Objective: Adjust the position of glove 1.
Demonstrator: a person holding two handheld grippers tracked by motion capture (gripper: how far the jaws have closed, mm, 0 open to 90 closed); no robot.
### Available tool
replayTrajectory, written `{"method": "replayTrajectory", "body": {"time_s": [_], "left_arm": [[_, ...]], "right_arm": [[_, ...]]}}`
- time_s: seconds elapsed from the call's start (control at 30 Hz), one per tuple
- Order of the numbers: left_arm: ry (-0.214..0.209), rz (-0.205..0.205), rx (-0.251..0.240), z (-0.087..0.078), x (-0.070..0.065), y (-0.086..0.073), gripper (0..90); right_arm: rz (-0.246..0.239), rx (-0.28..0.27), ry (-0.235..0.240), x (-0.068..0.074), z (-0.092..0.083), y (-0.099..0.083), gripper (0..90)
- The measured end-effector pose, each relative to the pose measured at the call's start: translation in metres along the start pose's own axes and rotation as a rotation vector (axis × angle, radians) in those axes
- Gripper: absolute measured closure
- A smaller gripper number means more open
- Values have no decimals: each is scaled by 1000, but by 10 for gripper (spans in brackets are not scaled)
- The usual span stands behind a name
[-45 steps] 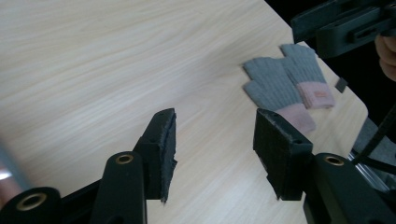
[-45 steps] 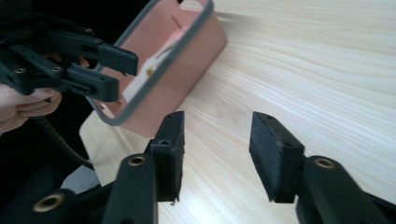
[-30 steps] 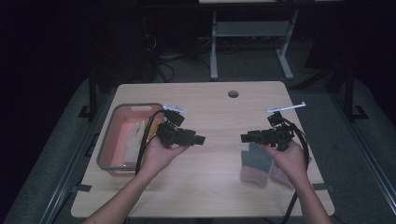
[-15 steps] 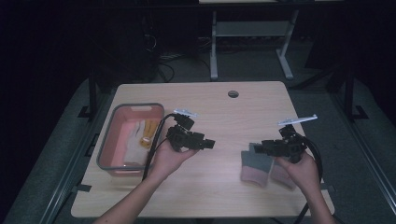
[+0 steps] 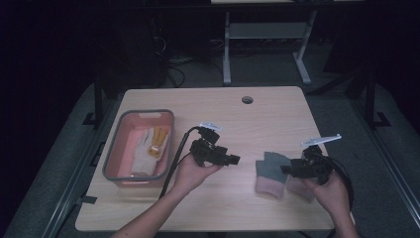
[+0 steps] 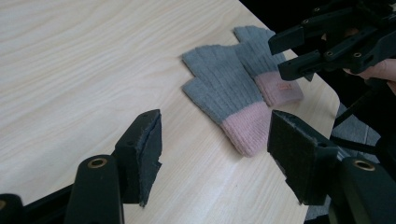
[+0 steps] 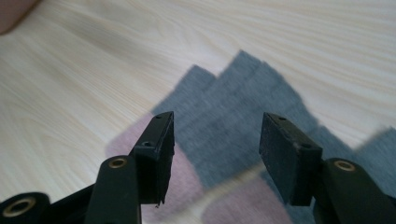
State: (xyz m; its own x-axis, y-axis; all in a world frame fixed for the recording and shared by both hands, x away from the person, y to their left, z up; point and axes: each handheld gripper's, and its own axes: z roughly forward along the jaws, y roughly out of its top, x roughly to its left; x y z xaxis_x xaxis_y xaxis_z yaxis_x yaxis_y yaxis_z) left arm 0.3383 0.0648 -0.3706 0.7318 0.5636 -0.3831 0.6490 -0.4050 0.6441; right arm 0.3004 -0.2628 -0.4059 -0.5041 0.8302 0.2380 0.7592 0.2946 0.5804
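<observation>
Wood-grain laminate covers the table (image 5: 213,109), a pale rectangular top with a round cable hole (image 5: 247,99) near its far edge. On its left side we see a pink plastic bin (image 5: 113,158) with a grey rim and rounded corners, and inside it lie a white glove and a yellow one (image 5: 148,144), soft and crumpled together. Toward the right front of the table lie two knitted gloves (image 6: 224,88), ribbed grey wool with pink cuffs, flat and partly overlapping, fingers pointing away from the person. Nothing lies between them and either tool, and the tabletop between the bin and the gloves is bare.

We see the left gripper (image 5: 233,159) held in the left hand near the table's middle, pointing right at the gloves, well short of them. Its jaws have just been opening, they stand wide apart and hold nothing. The right gripper (image 5: 286,170) hangs just over the knitted gloves, its tips above the grey wool beside the cuffs. Its jaws have also just been opening, they stand apart with nothing pinched between the pads.
</observation>
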Motion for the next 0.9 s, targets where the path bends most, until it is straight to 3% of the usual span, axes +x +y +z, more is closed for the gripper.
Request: {"method": "replayTrajectory", "body": {"time_s": [0.3, 0.43, 0.6, 0.9], "left_arm": [[-15, 4, 20, 17, -6, -1, 343], [-26, 16, 37, 27, -11, -1, 343], [-33, 34, 53, 38, -19, -3, 342], [-38, 44, 72, 51, -24, -5, 315]], "right_arm": [[54, 4, -55, -19, -3, -20, 445], [51, 7, -78, -23, -5, -26, 439], [49, 49, -140, -27, -4, -33, 427], [53, 83, -181, -29, -3, -38, 422]]}}
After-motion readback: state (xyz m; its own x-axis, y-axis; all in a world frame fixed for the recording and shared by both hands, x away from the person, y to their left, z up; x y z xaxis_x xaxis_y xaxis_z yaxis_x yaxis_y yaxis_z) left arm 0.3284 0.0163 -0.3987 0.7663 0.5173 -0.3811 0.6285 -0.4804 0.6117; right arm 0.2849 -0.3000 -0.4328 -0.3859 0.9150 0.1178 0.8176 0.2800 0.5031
